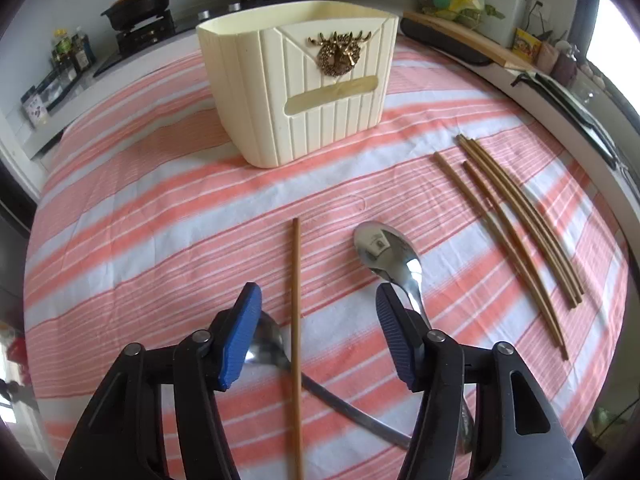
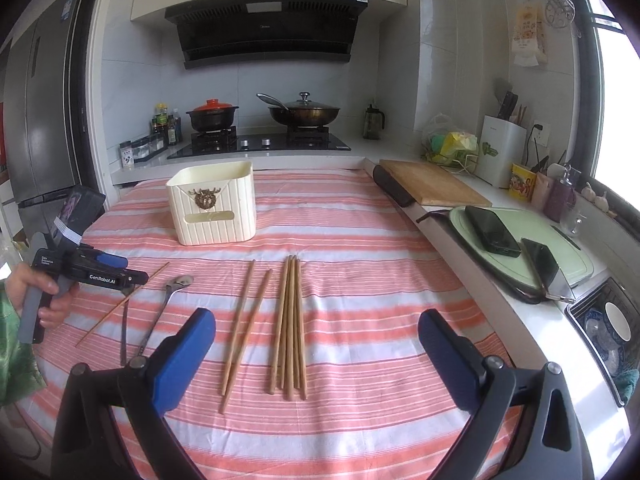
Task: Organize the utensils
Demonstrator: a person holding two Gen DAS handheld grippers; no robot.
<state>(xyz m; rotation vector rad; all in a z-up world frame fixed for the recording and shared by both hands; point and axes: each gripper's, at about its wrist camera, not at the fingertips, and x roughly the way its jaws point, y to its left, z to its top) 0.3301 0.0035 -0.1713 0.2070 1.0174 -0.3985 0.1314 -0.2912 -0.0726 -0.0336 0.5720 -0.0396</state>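
A cream utensil holder (image 1: 296,92) with a gold ornament stands upright at the far side of the striped tablecloth (image 1: 140,208). My left gripper (image 1: 318,296) points down at the cloth with its jaws part-way apart. A single wooden chopstick (image 1: 296,320) lies between the fingers, and neither pad touches it. One steel spoon (image 1: 388,248) lies by the right finger. A second spoon (image 1: 268,344) is partly hidden under the left finger. My right gripper (image 2: 316,320) stands wide open above several chopsticks (image 2: 290,328), with nothing in it. The holder (image 2: 212,204) shows behind them.
A person's hand (image 2: 44,292) holds the left gripper at the table's left side. A wooden cutting board (image 2: 432,184) and two phones (image 2: 492,228) on a green board line the counter on the right. The stove (image 2: 260,144) with pots is behind the table.
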